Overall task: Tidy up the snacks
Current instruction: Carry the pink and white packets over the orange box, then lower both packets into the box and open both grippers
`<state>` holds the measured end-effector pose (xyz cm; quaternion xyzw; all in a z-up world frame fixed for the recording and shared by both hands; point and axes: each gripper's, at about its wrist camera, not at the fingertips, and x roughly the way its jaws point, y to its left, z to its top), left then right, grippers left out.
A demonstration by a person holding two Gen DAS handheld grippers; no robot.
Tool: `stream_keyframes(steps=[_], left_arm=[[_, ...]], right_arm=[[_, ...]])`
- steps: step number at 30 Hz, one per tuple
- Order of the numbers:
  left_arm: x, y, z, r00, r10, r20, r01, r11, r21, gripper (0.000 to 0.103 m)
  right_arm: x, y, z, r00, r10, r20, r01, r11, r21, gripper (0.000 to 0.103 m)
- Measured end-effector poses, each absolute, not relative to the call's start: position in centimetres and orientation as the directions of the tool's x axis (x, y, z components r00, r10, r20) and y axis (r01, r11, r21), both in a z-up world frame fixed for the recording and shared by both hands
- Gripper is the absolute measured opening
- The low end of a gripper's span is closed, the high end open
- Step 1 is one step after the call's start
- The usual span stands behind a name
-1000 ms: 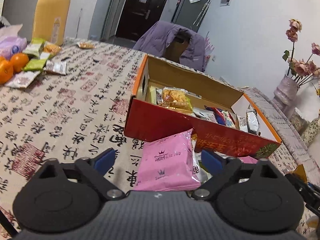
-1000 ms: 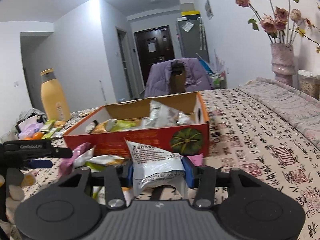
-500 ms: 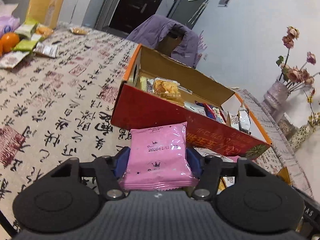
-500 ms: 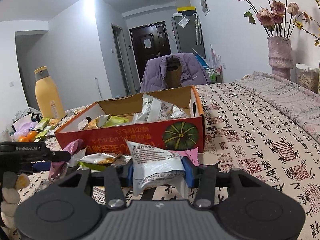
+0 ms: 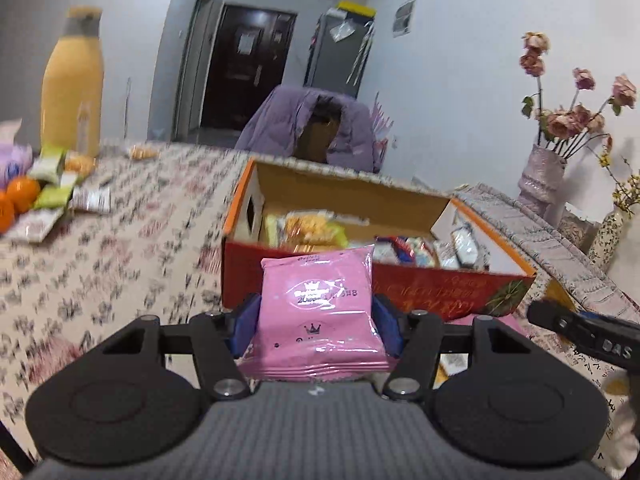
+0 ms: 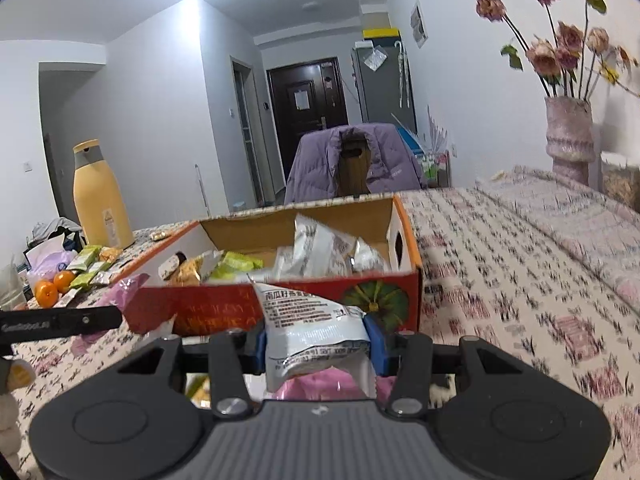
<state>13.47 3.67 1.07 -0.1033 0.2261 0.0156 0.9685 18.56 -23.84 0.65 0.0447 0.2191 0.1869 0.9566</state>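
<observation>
My left gripper [image 5: 316,326] is shut on a pink snack packet [image 5: 318,312], held up in front of the red cardboard box [image 5: 400,284]. That box lies open with several snack packets inside. In the right wrist view my right gripper [image 6: 316,340] is shut on a silver-white snack packet [image 6: 312,328], just before the same box [image 6: 224,308]. More pink packets [image 6: 332,384] lie on the table under it. The left gripper's body [image 6: 60,322] shows at the left edge there, and the right gripper's tip [image 5: 584,334] at the right edge of the left wrist view.
A tall yellow bottle [image 5: 72,88], oranges [image 5: 22,194] and loose snack packets [image 5: 52,196] sit at the far left of the patterned tablecloth [image 5: 120,264]. A chair draped with a purple jacket [image 5: 316,128] stands behind the box. A vase of flowers [image 6: 568,132] is at the right.
The left gripper closed on the pink packet and lifted it off the table, tilting level toward the box. The right gripper kept still, holding its silver-white packet.
</observation>
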Motion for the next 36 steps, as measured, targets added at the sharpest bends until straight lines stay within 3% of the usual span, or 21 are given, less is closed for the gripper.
stream_keyframes(steps=[16, 36], left_arm=[[19.1, 1.0, 6.1, 0.945, 0.013, -0.327, -0.040, 0.996, -0.076, 0.062], [27.3, 1.6, 2.0, 0.918, 0.076, -0.388, -0.100, 0.994, -0.042, 0.062]], right_arm=[[26.0, -20.2, 4.7, 0.880, 0.367, -0.303, -0.364, 0.929, 0.067, 0.046], [32.7, -17.6, 1.6, 0.868, 0.334, -0.367, -0.343, 0.938, 0.043, 0.046]])
